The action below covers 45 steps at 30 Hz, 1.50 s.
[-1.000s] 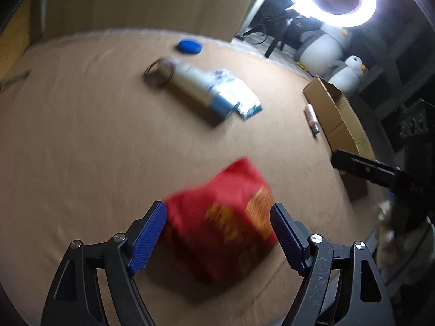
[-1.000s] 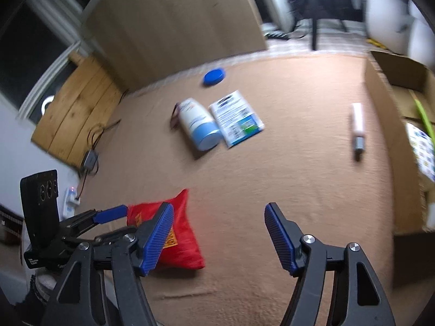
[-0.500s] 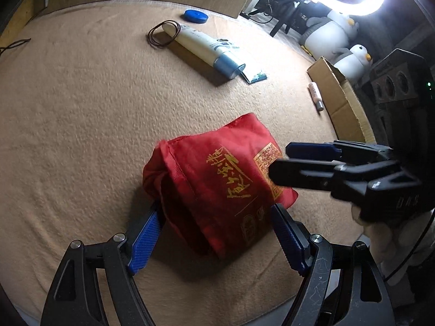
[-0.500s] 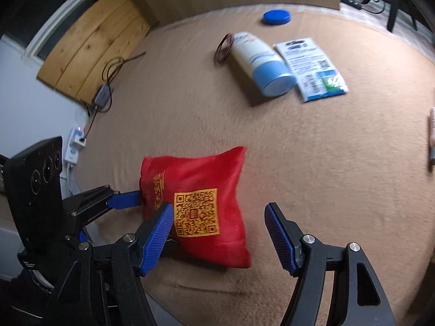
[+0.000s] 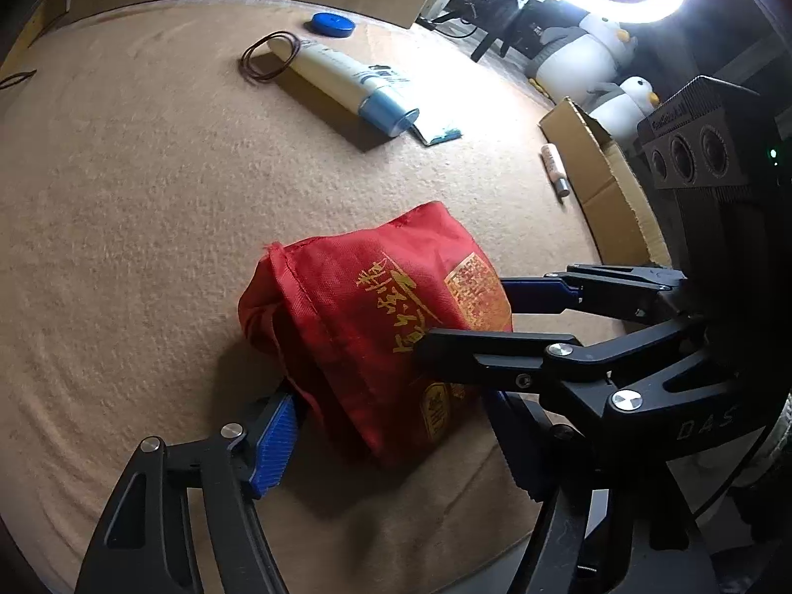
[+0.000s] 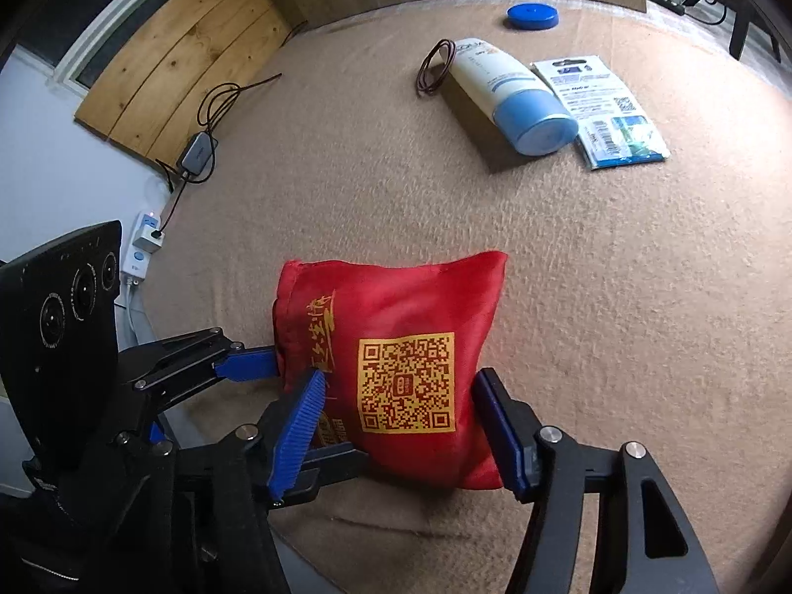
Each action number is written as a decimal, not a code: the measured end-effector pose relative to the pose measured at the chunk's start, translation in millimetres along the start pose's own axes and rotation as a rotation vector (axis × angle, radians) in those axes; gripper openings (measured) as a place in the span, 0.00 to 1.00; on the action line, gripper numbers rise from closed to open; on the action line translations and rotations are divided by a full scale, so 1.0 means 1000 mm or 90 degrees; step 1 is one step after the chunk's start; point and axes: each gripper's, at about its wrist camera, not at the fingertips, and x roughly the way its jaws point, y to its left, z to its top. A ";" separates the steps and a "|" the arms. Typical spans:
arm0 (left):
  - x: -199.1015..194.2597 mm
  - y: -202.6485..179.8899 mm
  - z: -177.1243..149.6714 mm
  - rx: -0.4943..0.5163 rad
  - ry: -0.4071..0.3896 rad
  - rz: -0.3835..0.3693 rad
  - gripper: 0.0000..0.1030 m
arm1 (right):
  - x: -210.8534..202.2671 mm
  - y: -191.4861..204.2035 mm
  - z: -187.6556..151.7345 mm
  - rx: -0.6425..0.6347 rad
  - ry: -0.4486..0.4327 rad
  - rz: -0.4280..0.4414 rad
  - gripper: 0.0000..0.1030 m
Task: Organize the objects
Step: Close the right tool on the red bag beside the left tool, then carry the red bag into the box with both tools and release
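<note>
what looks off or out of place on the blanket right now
The blue lid lies alone at the far edge, away from any container. The white tube lies on its side, partly over a printed packet, with a hair tie at its tail. Nothing looks spilled or damaged.

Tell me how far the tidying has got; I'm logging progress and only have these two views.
Early stage. Nothing visibly done: the cardboard box shows no contents from here. In hand: both grippers straddle the red drawstring bag on the blanket, jaws at its sides. Left: lotion tube, hair ties, blue lid, card packet, small stick.
</note>
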 end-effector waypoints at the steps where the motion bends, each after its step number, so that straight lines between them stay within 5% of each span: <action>1: 0.000 -0.003 0.001 0.004 0.000 -0.002 0.69 | -0.003 0.000 -0.001 -0.002 -0.003 -0.005 0.55; 15: 0.010 -0.066 0.038 0.076 -0.017 -0.029 0.68 | -0.063 -0.037 -0.010 0.032 -0.086 -0.045 0.54; 36: 0.069 -0.254 0.142 0.261 -0.056 -0.094 0.68 | -0.207 -0.179 -0.012 0.142 -0.254 -0.142 0.54; 45: 0.119 -0.305 0.175 0.269 -0.044 -0.122 0.67 | -0.226 -0.241 -0.011 0.187 -0.278 -0.186 0.53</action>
